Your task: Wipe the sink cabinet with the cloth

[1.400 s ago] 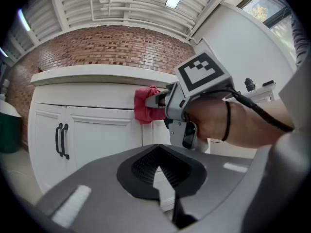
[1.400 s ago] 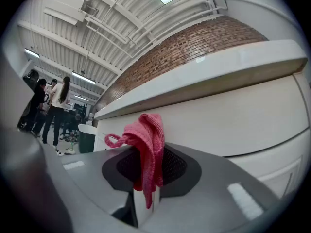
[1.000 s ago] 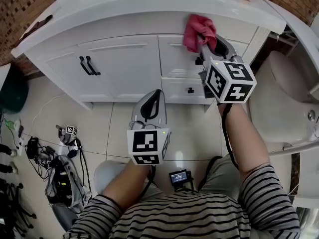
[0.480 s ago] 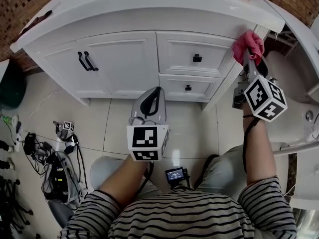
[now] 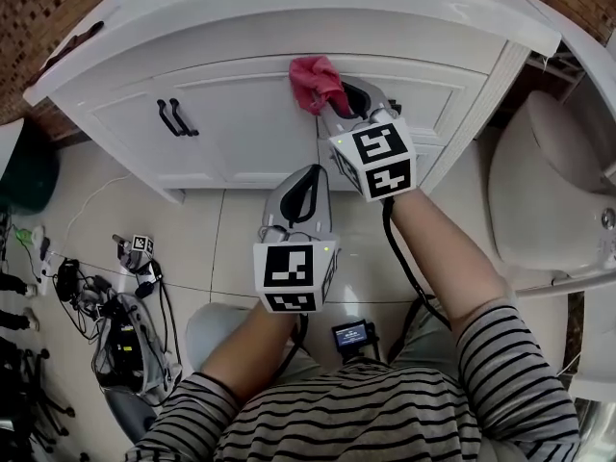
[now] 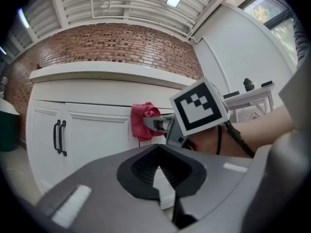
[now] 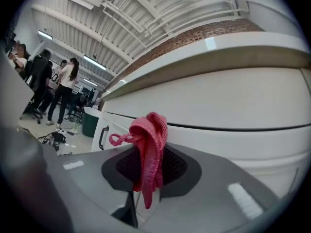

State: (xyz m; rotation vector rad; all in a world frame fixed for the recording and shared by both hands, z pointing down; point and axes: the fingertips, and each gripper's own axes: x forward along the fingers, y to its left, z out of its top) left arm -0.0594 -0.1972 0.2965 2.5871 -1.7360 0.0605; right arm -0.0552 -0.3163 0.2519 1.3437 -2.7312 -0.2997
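Observation:
The pink cloth [image 5: 313, 83] is bunched against the upper front of the white sink cabinet [image 5: 241, 123], just under the countertop and above the meeting of door and drawers. My right gripper [image 5: 332, 99] is shut on the cloth. In the right gripper view the cloth [image 7: 153, 130] hangs folded between the jaws of that gripper [image 7: 146, 154], close to the cabinet front [image 7: 233, 110]. My left gripper [image 5: 306, 176] hovers lower, in front of the cabinet base, shut and holding nothing. The left gripper view shows the cloth [image 6: 142, 122] pressed on the cabinet [image 6: 97, 135].
Black handles [image 5: 173, 118] sit on the left doors. A toilet [image 5: 553, 191] stands at the right. Cables and equipment [image 5: 115, 325] lie on the tiled floor at the left, beside a dark green bin [image 5: 24, 176]. People [image 7: 60, 93] stand far off.
My right gripper carried the cloth from the cabinet's right corner leftwards to the upper middle of the front. The left gripper has barely moved.

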